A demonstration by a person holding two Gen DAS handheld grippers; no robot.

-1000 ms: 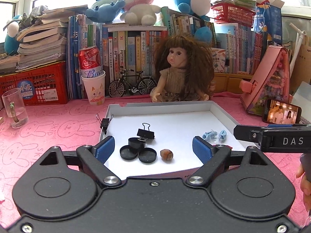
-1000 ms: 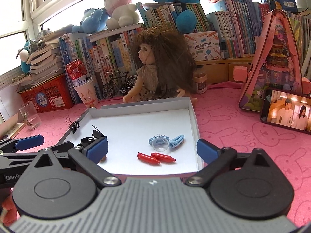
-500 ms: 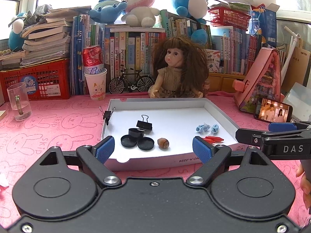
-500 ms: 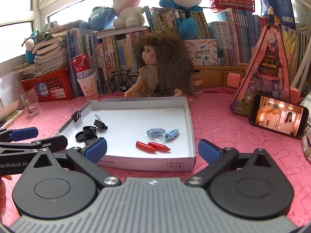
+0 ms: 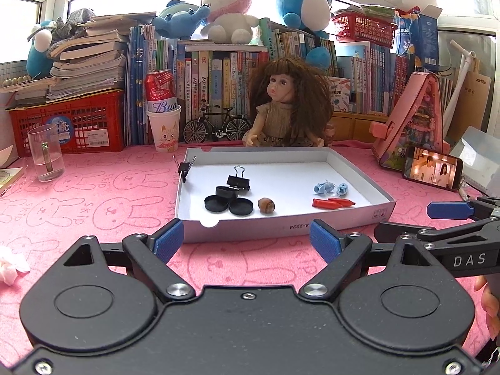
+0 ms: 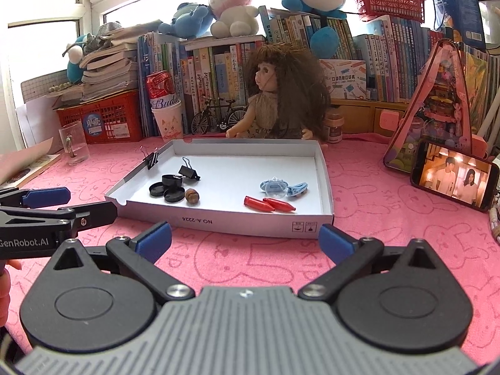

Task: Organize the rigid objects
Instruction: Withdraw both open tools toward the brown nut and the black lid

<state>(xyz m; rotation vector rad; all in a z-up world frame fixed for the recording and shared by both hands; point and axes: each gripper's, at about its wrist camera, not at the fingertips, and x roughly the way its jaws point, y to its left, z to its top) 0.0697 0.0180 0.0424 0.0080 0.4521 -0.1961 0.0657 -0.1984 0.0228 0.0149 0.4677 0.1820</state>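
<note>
A shallow white box tray [image 5: 343,218] [image 6: 218,218] sits on the pink cloth. Inside lie black round caps [image 5: 226,201] [image 6: 167,187], a black binder clip [image 5: 238,182] [image 6: 189,172], a brown nut [image 5: 266,204] [image 6: 191,194], two red pieces [image 5: 332,202] [image 6: 268,203] and blue clips [image 5: 329,187] [image 6: 282,187]. Another binder clip [image 5: 185,167] [image 6: 152,157] grips the tray's left wall. My left gripper [image 5: 247,243] is open and empty, just in front of the tray. My right gripper [image 6: 245,242] is open and empty, also in front of the tray.
A doll [image 5: 287,106] sits behind the tray before a row of books. A paper cup with a red can [image 5: 164,125], a glass mug [image 5: 45,153], a red crate [image 5: 72,125], a pink toy tent [image 5: 412,122] and a phone [image 5: 432,170] stand around.
Both grippers have pulled back from over the tray toward me and now hang in front of its near wall. The things in the tray have not moved.
</note>
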